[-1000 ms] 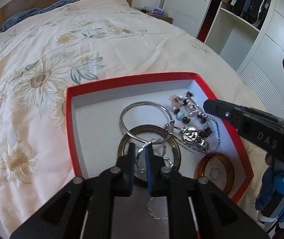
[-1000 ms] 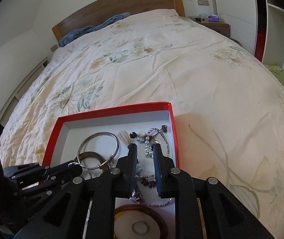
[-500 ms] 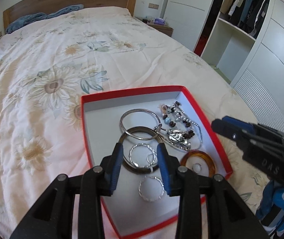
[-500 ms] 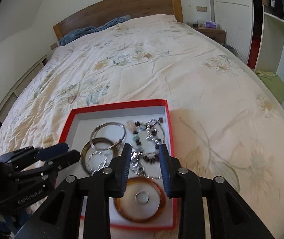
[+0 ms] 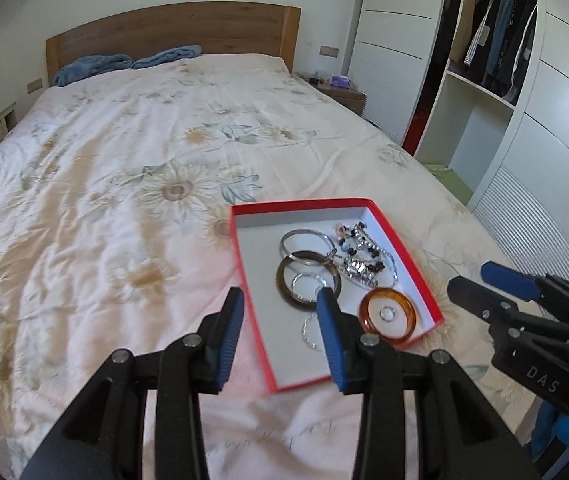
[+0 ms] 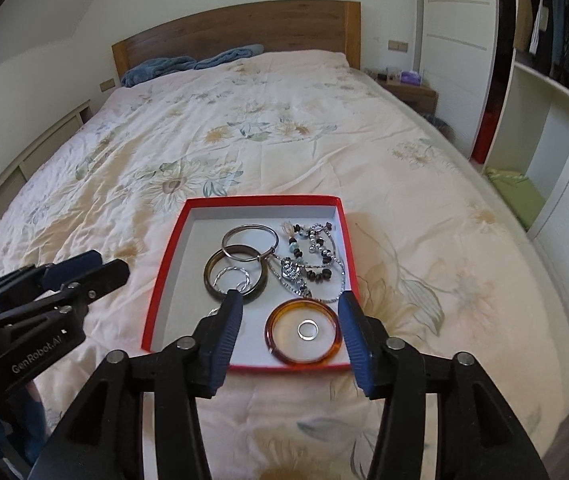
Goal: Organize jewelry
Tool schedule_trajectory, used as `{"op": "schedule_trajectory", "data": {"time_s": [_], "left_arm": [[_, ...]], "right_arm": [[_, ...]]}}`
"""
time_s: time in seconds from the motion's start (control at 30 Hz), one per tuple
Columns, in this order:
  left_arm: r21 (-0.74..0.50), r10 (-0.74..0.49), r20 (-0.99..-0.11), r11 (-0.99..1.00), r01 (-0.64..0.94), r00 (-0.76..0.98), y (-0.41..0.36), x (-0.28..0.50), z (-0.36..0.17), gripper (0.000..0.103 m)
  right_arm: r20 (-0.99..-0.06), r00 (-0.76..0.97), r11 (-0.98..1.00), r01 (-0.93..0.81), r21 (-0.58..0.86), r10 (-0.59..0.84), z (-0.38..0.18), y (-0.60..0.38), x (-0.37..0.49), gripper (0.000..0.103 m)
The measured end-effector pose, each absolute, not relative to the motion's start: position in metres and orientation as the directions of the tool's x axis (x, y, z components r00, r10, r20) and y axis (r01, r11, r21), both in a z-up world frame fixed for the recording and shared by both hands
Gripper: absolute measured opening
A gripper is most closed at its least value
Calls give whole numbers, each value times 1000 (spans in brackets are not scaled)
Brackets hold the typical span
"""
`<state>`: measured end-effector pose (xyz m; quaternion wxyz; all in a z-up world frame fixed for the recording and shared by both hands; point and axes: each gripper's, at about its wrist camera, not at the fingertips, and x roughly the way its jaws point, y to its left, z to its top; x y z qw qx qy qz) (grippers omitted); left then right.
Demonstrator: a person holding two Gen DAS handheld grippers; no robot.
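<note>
Bed (image 6: 324, 128): flowered quilt, carries the red box (image 6: 172, 248).
Red box: just ahead of and below both tongs; jewelry all inside.
Left tongs (image 5: 280, 312): apart, just been opening, holding nothing.
Right tongs (image 6: 290, 316): apart, just been opening, empty.
Amber bangle (image 6: 303, 332): near corner, a small ring (image 6: 307, 329) inside it.
Beaded chains (image 6: 312, 256): far right side.

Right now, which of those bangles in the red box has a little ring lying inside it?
The amber bangle, at the box's near right corner. A small silver ring lies inside its hoop; the plain silver bangle has none.
</note>
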<state>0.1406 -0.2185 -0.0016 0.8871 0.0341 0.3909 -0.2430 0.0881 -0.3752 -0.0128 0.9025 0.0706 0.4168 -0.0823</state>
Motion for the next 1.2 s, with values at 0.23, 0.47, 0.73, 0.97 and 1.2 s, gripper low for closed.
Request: {"op": "schedule_trajectory", "data": {"time_s": [0.23,0.47,0.73,0.97,1.2], "left_arm": [[-113,-396,-713,879,463,579,-192,106,18,36],[-115,-406,-692,878,464,597,-166,72,38,37],[-120,-396,-677,891,438,621,-134,42,50,45],[-105,-370,-657,908,406,657,-109,19,58,46],[-98,-353,-643,918,384,679,-92,3,62,47]], "right_arm": [[-743,655,980,196,-11,-140,12,-347,50,50],[-710,682,979,197,-54,-176,40,-321,11,57],[-683,707,981,177,-83,-185,63,-292,-22,60],[-654,734,983,148,-110,-184,78,-262,-48,62],[-638,750,984,122,-126,-175,84,-242,-70,63]]}}
